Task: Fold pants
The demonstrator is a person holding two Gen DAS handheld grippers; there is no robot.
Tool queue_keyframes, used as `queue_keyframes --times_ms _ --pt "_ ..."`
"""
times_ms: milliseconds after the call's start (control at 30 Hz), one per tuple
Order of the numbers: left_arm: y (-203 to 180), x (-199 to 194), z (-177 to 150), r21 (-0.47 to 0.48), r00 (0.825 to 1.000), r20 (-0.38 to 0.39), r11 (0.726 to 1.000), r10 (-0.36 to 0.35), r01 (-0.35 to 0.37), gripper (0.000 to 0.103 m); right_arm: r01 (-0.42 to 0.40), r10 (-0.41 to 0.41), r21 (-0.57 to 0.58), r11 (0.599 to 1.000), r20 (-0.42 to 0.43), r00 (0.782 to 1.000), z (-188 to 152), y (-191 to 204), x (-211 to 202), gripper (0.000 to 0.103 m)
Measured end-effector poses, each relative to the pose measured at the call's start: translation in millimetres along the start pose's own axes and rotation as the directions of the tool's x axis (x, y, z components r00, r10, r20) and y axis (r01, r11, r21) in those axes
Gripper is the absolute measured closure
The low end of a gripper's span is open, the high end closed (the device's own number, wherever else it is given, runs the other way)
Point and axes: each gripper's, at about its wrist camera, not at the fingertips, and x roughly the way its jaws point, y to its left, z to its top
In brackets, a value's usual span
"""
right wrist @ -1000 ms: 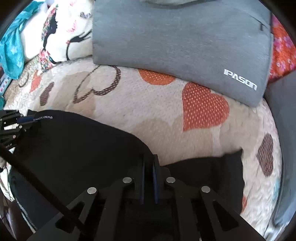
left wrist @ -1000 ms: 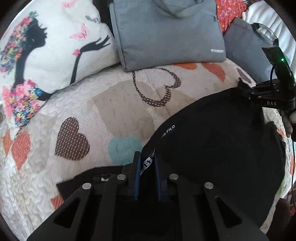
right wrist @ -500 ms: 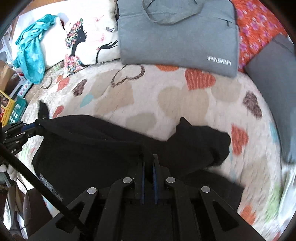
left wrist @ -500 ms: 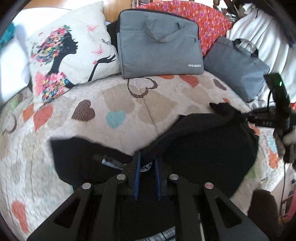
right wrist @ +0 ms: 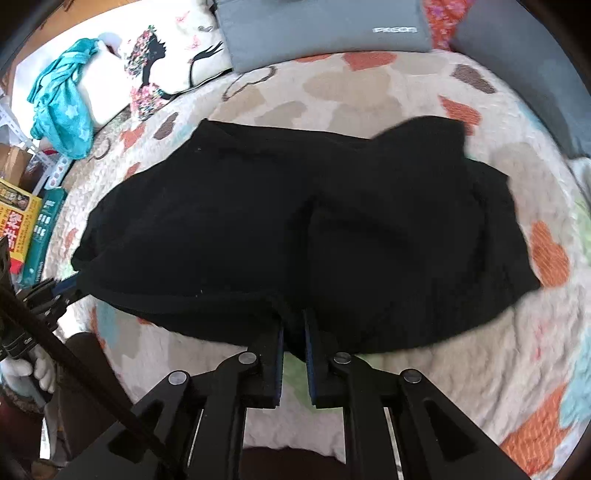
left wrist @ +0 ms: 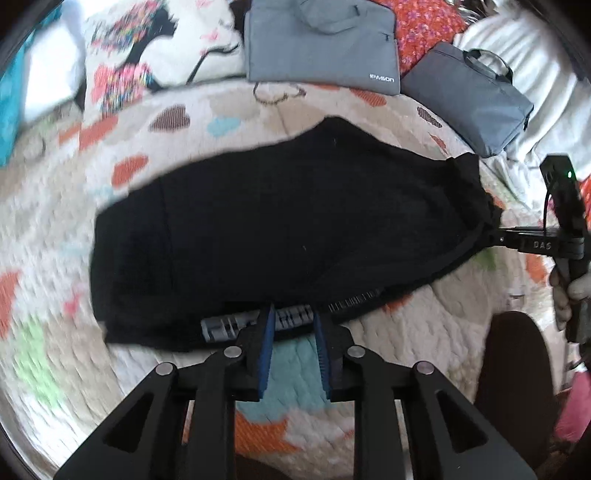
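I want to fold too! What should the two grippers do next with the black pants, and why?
Probably lay the near edge flat and let go. The black pants already lie doubled on the quilt, while the left gripper and right gripper pinch that edge.

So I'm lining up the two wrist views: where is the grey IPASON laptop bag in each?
Left wrist: grey IPASON laptop bag at top centre, behind the black pants.
Right wrist: same bag at top centre, cropped by the frame edge.
Shared landmark: the silhouette-lady pillow, left of it.
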Motion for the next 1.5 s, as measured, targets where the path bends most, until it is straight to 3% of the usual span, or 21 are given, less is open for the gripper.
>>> queue_keyframes --times_ms 100,133,200,300,433,567,600,633,667,767,833,900,967,1033,1067,1167,1300,1400,1500 --pt "7 -17 -9 -0.047 1.000 0.018 0.999 -0.022 0.023 0.081 0.012 -0.013 0.036 0.999 0.015 1.000 -7 -7 -15 0.069" --pt "11 -27 -13 -0.066 0.999 0.034 0.997 -0.028 0.030 0.079 0.024 -0.025 0.042 0.999 0.026 0.999 -10 -8 -22 0.056" --pt "16 -41 -19 -0.092 0.998 0.060 0.995 -0.029 0.035 0.070 0.112 -0.114 0.041 0.993 0.071 0.991 -11 -9 -40 0.041" --pt "23 -60 -25 -0.136 0.994 0.102 0.990 -0.028 0.042 0.069 0.221 -0.223 0.035 0.975 0.150 0.963 -2 -7 -60 0.039" --pt "22 -71 -23 -0.171 0.991 0.135 0.985 -0.015 0.038 0.064 0.291 -0.285 -0.004 0.957 0.188 0.940 29 14 -54 0.023" --pt "12 -76 -21 -0.172 0.987 0.159 0.984 -0.009 0.037 0.063 0.465 -0.452 -0.079 0.882 0.140 0.881 62 36 -4 0.020" --pt "11 -78 -21 -0.177 0.987 0.161 0.984 -0.008 0.037 0.063 0.500 -0.492 -0.113 0.858 0.097 0.865 69 36 16 0.025" --pt "11 -80 -22 -0.182 0.986 0.164 0.983 -0.009 0.039 0.063 0.508 -0.503 -0.137 0.851 0.067 0.862 72 35 27 0.039" --pt "14 -83 -23 -0.182 0.986 0.166 0.982 -0.010 0.041 0.061 0.517 -0.515 -0.153 0.842 0.053 0.855 71 32 33 0.042" --pt "22 -87 -26 -0.197 0.983 0.181 0.979 -0.014 0.051 0.057 0.542 -0.534 -0.142 0.829 0.090 0.841 63 12 17 0.039" --pt "28 -85 -27 -0.222 0.983 0.181 0.973 -0.030 0.071 0.057 0.563 -0.556 -0.067 0.823 0.100 0.825 54 -21 -6 0.026" --pt "31 -78 -27 -0.248 0.983 0.179 0.965 -0.047 0.091 0.057 0.610 -0.611 0.034 0.791 0.068 0.788 41 -65 -27 0.023" --pt "30 -71 -27 -0.261 0.986 0.162 0.961 -0.047 0.089 0.057 0.608 -0.618 0.167 0.776 0.014 0.786 29 -111 -46 0.020" --pt "26 -66 -28 -0.263 0.988 0.148 0.961 -0.046 0.084 0.057 0.645 -0.667 0.276 0.713 -0.018 0.745 17 -141 -67 0.021" --pt "25 -65 -28 -0.262 0.988 0.145 0.961 -0.049 0.086 0.057 0.641 -0.675 0.331 0.692 -0.017 0.737 11 -154 -80 0.021" --pt "23 -63 -29 -0.264 0.989 0.138 0.961 -0.052 0.087 0.057 0.575 -0.654 0.429 0.697 0.051 0.755 4 -160 -107 0.021" --pt "23 -65 -28 -0.268 0.990 0.140 0.961 -0.036 0.073 0.057 0.394 -0.500 0.381 0.836 0.234 0.834 18 -122 -119 0.020" --pt "26 -69 -28 -0.280 0.989 0.146 0.957 -0.034 0.074 0.057 0.283 -0.352 0.270 0.920 0.260 0.899 43 -88 -97 0.020" --pt "31 -75 -28 -0.293 0.986 0.168 0.953 -0.024 0.073 0.056 0.268 -0.304 0.165 0.949 0.250 0.920 64 -59 -72 0.020"
